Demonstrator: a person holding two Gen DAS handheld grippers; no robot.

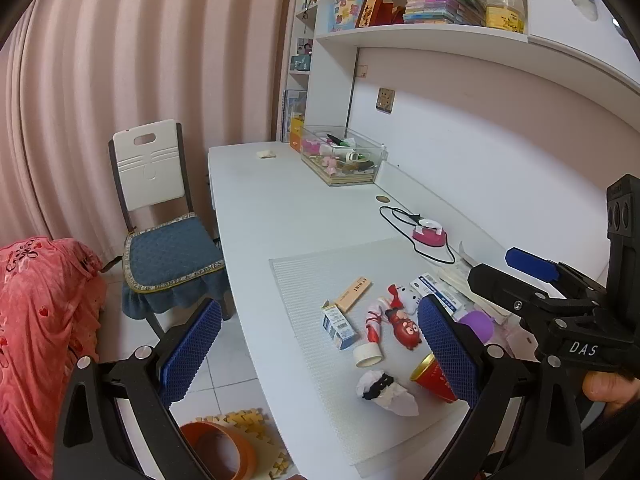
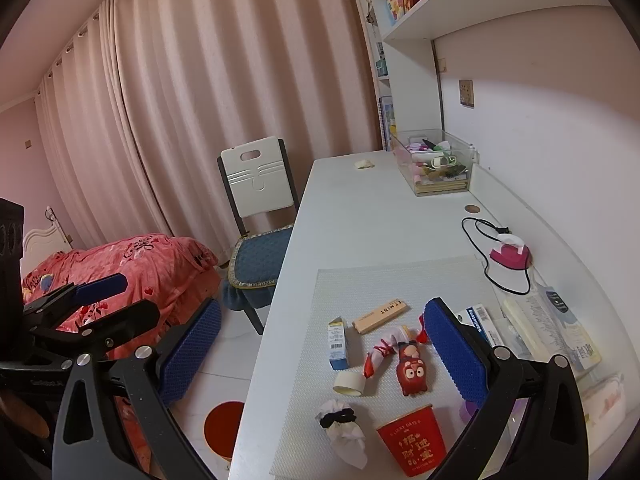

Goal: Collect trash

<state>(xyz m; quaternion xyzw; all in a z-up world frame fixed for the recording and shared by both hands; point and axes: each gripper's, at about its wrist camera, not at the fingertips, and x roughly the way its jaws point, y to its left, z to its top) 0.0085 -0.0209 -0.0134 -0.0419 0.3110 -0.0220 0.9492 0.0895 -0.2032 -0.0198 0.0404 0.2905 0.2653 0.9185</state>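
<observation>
both grippers held above the near end of a white desk (image 2: 360, 216), jaws wide, nothing between the blue pads. left gripper (image 1: 320, 356) in its own view; right gripper (image 2: 320, 352) in its own view, and it also shows at the right edge of the left view with "das" on its black body.

trash sits on a grey ribbed mat (image 2: 400, 284) at the near end of the desk: red paper cup (image 2: 414, 446) with "lucky days" and chinese characters, crumpled white tissue (image 2: 346, 432) with a black bit on it, short white tape roll (image 2: 349, 384), blue and white carton (image 2: 338, 344) with a barcode, tan box (image 2: 380, 316) reading "mint", red pig toy (image 2: 412, 370), red and white wrapper (image 2: 380, 354).

right of the mat: white and blue box (image 2: 480, 320), label too small to read. pink toy iron (image 2: 512, 258) with a black cord further back. clear plastic box (image 2: 434, 164) of odds and ends at the far end.

orange bin (image 1: 224, 450) on the tiled floor, left of the desk, near. chair (image 2: 260, 216) with blue cushion, pink curtain (image 2: 200, 100), red blanket (image 2: 132, 264) far left. shelves (image 1: 420, 32) above the desk.
</observation>
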